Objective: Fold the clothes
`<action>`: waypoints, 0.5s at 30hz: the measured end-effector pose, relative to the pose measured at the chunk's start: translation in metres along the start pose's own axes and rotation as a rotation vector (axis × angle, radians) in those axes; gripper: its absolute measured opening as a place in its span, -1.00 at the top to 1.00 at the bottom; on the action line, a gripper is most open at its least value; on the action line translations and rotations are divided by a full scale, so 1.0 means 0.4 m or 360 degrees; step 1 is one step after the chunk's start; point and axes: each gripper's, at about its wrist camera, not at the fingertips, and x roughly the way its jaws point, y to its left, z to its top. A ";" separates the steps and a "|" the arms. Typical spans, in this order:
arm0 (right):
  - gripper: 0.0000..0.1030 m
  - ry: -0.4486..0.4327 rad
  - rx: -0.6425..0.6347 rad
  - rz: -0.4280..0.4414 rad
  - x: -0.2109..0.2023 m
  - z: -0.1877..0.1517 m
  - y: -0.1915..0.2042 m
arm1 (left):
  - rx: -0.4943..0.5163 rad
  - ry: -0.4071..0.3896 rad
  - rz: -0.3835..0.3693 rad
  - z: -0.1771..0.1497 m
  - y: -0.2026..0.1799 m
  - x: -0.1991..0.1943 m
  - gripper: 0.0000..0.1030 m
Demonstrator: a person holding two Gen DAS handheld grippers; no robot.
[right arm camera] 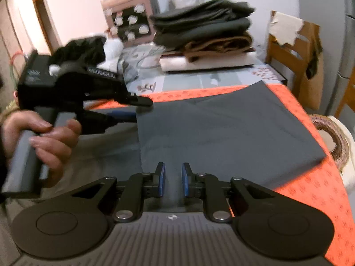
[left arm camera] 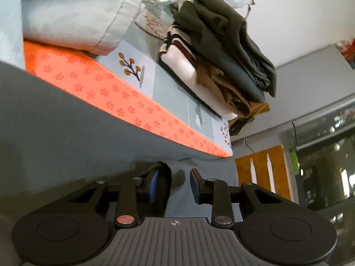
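Two grippers in play here, both working around the grey garment, which lies folded flat on the orange tablecloth. Nearest to the camera, the right gripper hovers over the garment's near edge with its blue pads parallel and a clear gap between them. Nothing is pinched, so that claw is released. Off the garment's left edge is the left gripper, with a hand wrapped round its grey handle. It's turned on its side, one finger above the cloth edge and the blue-padded one below. From its own wrist view the left gripper has its pads apart with a bit of grey cloth bulging in the gap. They don't look pressed on it, so I'd call it released too, just straddling the edge. Right of the garment, past the table edge, there's a woven basket. Behind the garment the orange gives way to a pale printed cloth, and on that sits a stack of folded clothes: dark green on top, brown under it, white at the bottom. Left of the stack is a black heap and a pink box, and a wooden chair stands to the stack's right.
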 end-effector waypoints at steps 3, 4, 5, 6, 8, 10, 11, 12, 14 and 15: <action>0.64 0.0129 -0.0054 0.0019 0.055 -0.014 0.005 | -0.0068 -0.0018 -0.0048 0.003 0.006 0.005 0.36; 0.63 0.0137 -0.0078 0.0016 0.061 -0.023 0.008 | -0.0090 -0.0022 -0.0060 0.006 0.007 0.008 0.36; 0.63 0.0142 -0.0101 0.0014 0.065 -0.030 0.011 | -0.0115 -0.0024 -0.0067 0.010 0.008 0.011 0.36; 0.63 0.0142 -0.0122 0.0014 0.064 -0.032 0.013 | -0.0135 -0.0028 -0.0071 0.013 0.009 0.014 0.36; 0.63 0.0149 -0.0130 0.0025 0.064 -0.030 0.011 | -0.0140 -0.0043 -0.0040 0.012 0.011 0.020 0.39; 0.63 0.0159 -0.0120 0.0042 0.062 -0.027 0.005 | -0.0068 -0.0059 0.0065 0.006 0.011 0.025 0.60; 0.63 0.0164 -0.0121 0.0049 0.060 -0.026 0.002 | -0.0030 -0.0057 0.0115 0.003 0.013 0.028 0.61; 0.63 0.0170 -0.0128 0.0052 0.058 -0.026 0.001 | 0.0006 -0.0051 0.0161 0.000 0.018 0.030 0.61; 0.63 0.0182 -0.0144 0.0057 0.054 -0.025 0.000 | 0.0052 -0.0049 0.0224 -0.003 0.035 0.027 0.64; 0.62 0.0185 -0.0159 0.0057 0.055 -0.023 0.001 | 0.0076 -0.0052 0.0223 -0.004 0.038 0.022 0.65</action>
